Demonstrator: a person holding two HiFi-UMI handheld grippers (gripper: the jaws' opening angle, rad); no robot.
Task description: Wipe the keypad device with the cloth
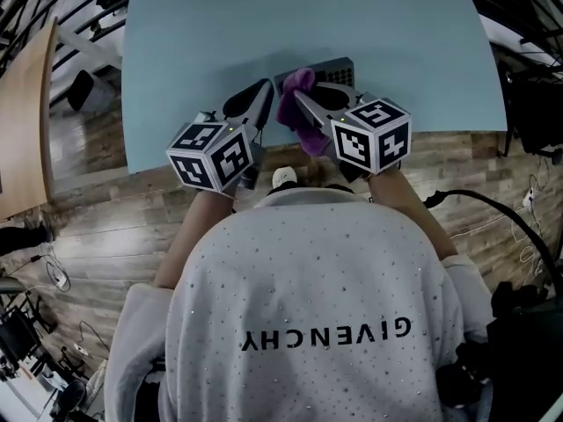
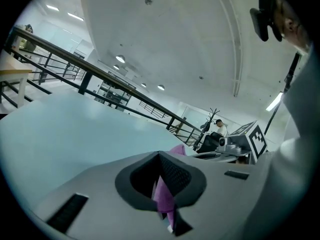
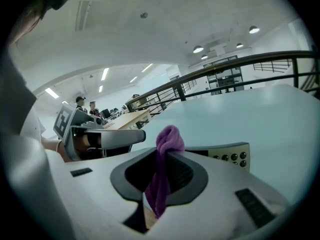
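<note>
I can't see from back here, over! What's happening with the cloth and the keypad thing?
Right gripper shut on cloth. Left gripper shut on it too. Keypad device just beyond. Nothing seen blocking.

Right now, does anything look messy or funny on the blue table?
Nothing looks spilled or broken. One odd thing: the purple cloth is scrunched into a lump, pinched by both the left hand-held gripper and the right hand-held gripper, near the keypad device rather than spread flat on it.
</note>
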